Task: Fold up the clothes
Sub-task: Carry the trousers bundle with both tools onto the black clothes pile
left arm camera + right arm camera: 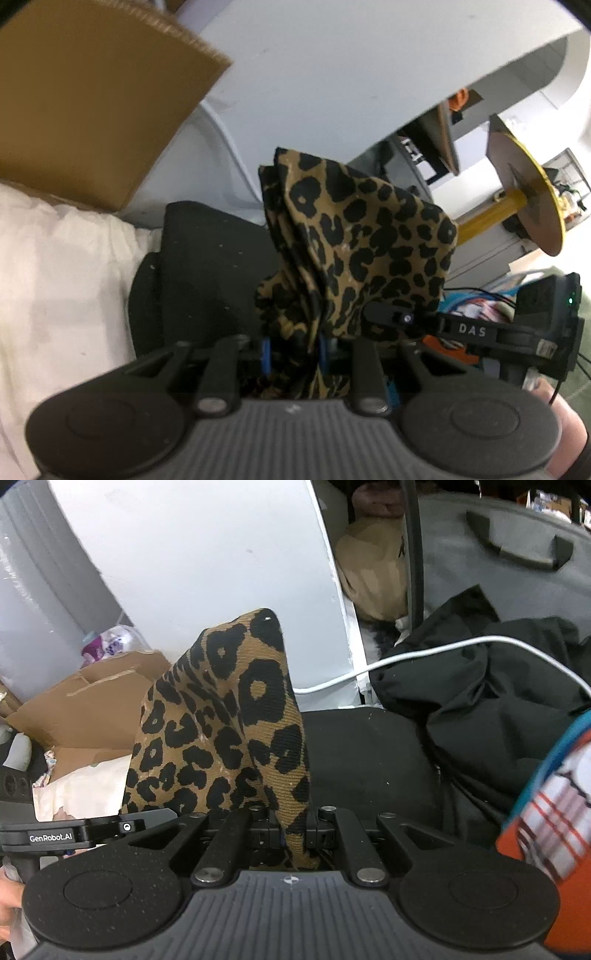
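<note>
A leopard-print garment [354,236], tan with black spots, stands bunched up between the two grippers. My left gripper [293,352] is shut on a thick gathered fold of it, blue pads pressing from both sides. In the right wrist view the same leopard-print garment [229,716] rises in a peak, and my right gripper [293,830] is shut tight on a thin edge of it. The right gripper's black arm [461,328] shows at the right of the left wrist view, and the left gripper's arm [74,830] at the left of the right wrist view. A black cloth surface [369,760] lies beneath.
A cardboard box [85,96] and white bedding [55,280] sit to the left. A black jacket [498,701] with a white cable [424,653] across it lies at the right, beside a grey bag [517,554]. A white panel [203,554] stands behind. Striped fabric [554,812] fills the right edge.
</note>
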Demonstrator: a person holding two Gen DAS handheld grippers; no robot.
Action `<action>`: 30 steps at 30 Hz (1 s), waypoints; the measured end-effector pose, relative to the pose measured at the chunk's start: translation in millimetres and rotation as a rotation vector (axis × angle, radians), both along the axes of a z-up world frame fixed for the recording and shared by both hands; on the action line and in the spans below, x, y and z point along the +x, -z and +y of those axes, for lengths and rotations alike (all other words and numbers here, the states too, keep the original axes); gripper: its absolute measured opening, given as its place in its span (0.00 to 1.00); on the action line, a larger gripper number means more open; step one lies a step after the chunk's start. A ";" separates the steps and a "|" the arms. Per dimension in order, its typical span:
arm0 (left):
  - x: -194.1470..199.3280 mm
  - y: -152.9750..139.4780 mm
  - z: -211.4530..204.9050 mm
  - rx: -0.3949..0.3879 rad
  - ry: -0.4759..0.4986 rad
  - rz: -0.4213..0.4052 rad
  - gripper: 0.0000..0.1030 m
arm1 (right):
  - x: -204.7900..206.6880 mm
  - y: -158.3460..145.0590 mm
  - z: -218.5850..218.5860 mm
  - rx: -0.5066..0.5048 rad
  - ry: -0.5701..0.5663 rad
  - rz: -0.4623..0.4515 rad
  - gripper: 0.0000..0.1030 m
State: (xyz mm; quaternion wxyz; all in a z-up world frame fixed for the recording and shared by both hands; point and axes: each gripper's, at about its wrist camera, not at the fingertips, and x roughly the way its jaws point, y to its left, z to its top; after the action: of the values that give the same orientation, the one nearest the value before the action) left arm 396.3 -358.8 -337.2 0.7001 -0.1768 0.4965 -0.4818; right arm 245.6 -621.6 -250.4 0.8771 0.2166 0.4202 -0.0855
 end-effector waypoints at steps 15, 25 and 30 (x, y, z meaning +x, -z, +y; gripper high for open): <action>44.3 54.9 -17.7 0.101 -0.061 0.083 0.24 | 56.7 79.4 -26.0 0.022 0.037 0.087 0.07; 43.2 40.5 -8.0 0.190 -0.068 0.012 0.38 | 67.9 82.7 -32.2 -0.151 0.111 0.118 0.16; 44.5 5.3 -3.5 0.225 -0.055 -0.104 0.35 | 42.3 60.3 -22.6 -0.220 0.132 0.035 0.17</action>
State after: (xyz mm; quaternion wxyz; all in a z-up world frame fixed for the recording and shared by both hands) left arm 440.8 -362.4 -342.5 0.7531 -0.0855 0.5054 -0.4124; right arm 287.9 -644.2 -310.7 0.8806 0.1446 0.4082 -0.1923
